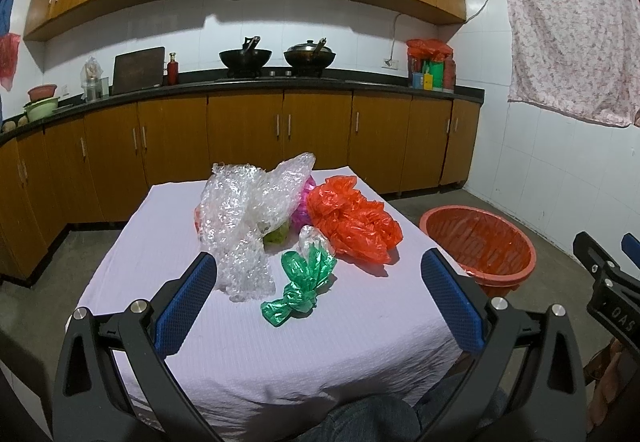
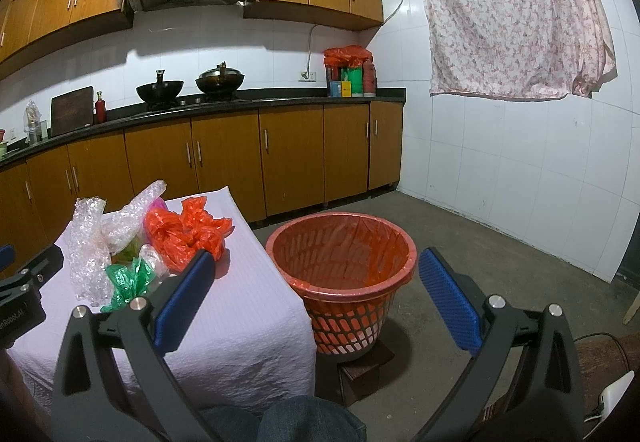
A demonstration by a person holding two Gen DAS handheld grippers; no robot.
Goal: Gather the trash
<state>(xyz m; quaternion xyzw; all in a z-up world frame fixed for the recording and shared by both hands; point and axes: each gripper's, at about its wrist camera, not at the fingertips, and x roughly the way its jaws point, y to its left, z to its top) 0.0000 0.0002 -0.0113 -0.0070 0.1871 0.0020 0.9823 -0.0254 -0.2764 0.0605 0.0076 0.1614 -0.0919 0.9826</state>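
Note:
A pile of trash lies on the table with a lilac cloth (image 1: 280,342): clear bubble wrap (image 1: 240,226), an orange plastic bag (image 1: 352,222), a knotted green bag (image 1: 304,282), a small clear bag (image 1: 314,238) and a pink bag (image 1: 302,202) behind. An orange basket bin (image 2: 340,262) with a liner stands on the floor to the right of the table. My left gripper (image 1: 320,274) is open and empty, above the table's near half, just short of the green bag. My right gripper (image 2: 316,274) is open and empty, held in front of the bin.
Kitchen cabinets and a black counter (image 1: 280,82) with two woks run along the back wall. The bin stands on a dark block (image 2: 360,370). A floral cloth (image 2: 512,10) hangs on the right wall. The right gripper's body (image 1: 608,294) shows at the left view's right edge.

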